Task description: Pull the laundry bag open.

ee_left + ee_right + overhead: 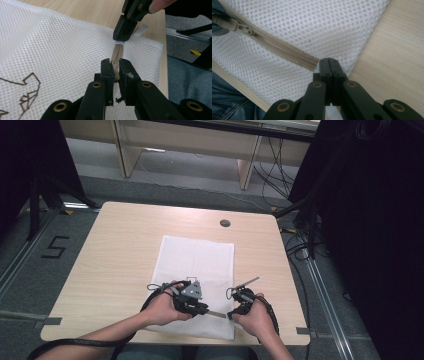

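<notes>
A white mesh bag (195, 255) lies flat on the wooden table (115, 250), its beige zipper (279, 48) running along the near edge. My left gripper (115, 66) is shut on the zipper's pull end, the beige strip pinched between its jaws. The slider (237, 25) sits at the upper left of the right gripper view. My right gripper (329, 62) is shut on the bag's edge right at the zipper's closed end, near the bag's corner. Seen from above, the left gripper (202, 310) and right gripper (231, 315) stand close together at the bag's near right edge.
A round cable hole (225, 223) sits in the table's far side. The bag carries a brown line print (27, 92). The table's right edge (163, 62) runs just beyond the bag. Desk legs, cables and dark curtains surround the table.
</notes>
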